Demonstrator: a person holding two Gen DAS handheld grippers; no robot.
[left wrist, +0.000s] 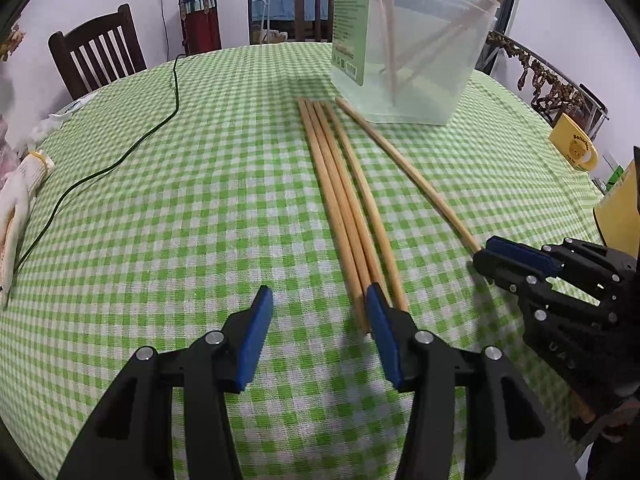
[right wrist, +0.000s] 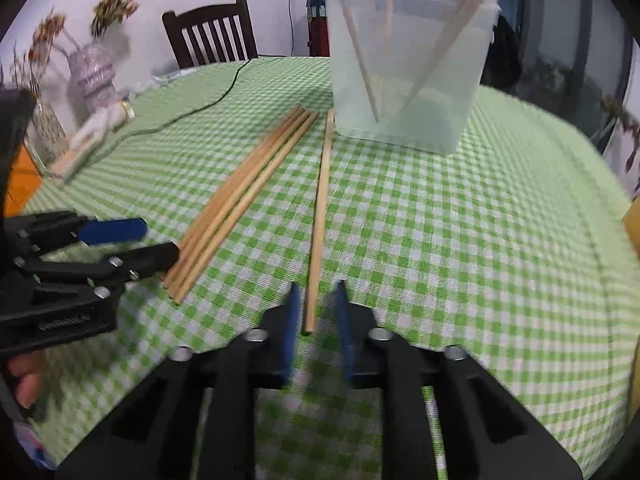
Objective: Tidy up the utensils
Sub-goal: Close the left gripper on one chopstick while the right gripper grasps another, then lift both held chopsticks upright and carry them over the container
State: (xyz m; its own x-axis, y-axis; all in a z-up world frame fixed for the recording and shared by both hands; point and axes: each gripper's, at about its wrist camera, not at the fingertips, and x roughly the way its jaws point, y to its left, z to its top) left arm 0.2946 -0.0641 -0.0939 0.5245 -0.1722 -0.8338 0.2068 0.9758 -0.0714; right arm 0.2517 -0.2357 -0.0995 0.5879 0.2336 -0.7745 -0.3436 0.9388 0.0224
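Observation:
Several wooden chopsticks (left wrist: 340,200) (right wrist: 240,192) lie side by side in a bundle on the green checked tablecloth. One single chopstick (left wrist: 400,164) (right wrist: 320,208) lies apart to their right. My right gripper (right wrist: 317,290) (left wrist: 484,252) straddles its near end with a small gap on each side, so its jaws are open. My left gripper (left wrist: 320,292) (right wrist: 156,242) is open too, with its right finger at the bundle's near ends and nothing clamped. A clear plastic tub (left wrist: 408,60) (right wrist: 408,80) stands behind the sticks with several chopsticks leaning inside.
A green cable (left wrist: 120,160) snakes across the left of the table beside a white glove (left wrist: 20,200). A yellow mug (left wrist: 574,148) sits at the right edge. Dark wooden chairs (left wrist: 96,56) stand behind the table, and a vase of dried flowers (right wrist: 92,76) at far left.

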